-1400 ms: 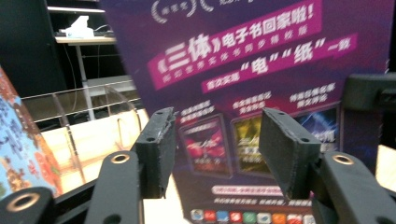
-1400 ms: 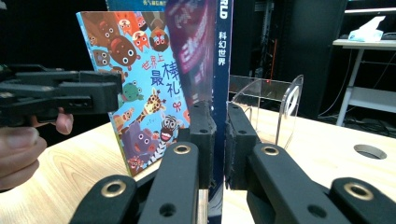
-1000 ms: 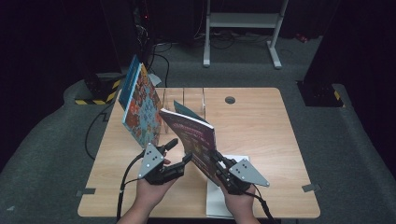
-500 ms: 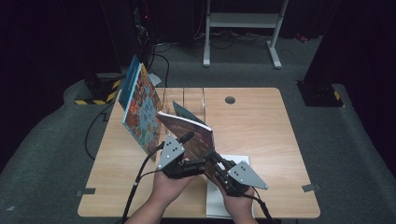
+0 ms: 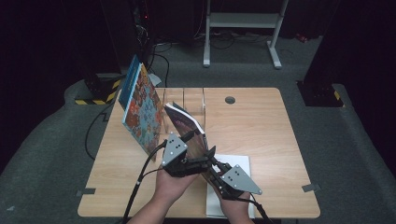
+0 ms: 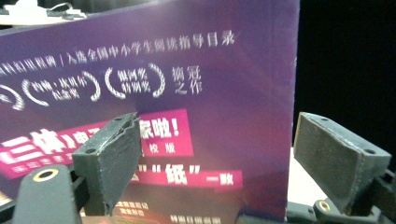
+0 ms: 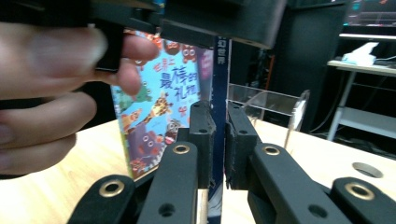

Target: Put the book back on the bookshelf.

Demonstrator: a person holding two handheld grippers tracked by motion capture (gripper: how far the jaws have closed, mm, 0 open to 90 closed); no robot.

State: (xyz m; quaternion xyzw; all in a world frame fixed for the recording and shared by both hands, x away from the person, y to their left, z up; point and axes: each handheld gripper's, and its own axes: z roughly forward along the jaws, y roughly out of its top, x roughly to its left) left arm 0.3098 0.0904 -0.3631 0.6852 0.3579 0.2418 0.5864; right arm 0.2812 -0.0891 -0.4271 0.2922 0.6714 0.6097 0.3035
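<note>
A purple book (image 5: 186, 125) stands tilted on edge near the table's front middle. My right gripper (image 5: 213, 161) is shut on its lower edge; in the right gripper view the jaws (image 7: 218, 110) pinch the dark spine (image 7: 220, 79). My left gripper (image 5: 195, 145) is right beside it, open, with the book's purple cover (image 6: 187, 93) close in front and the cover's right edge between the two pads (image 6: 112, 156). A colourful picture book (image 5: 140, 109) leans upright to the left, against a clear acrylic stand (image 5: 184, 99).
A white sheet or flat book (image 5: 236, 163) lies on the wooden table (image 5: 261, 126) under my right hand. The table has a round cable hole (image 5: 229, 99) at the back. A white desk frame (image 5: 243, 28) stands on the floor beyond.
My left gripper has moved right and in, from beside the colourful book to the purple book next to my right gripper. The purple book has sunk a little lower.
</note>
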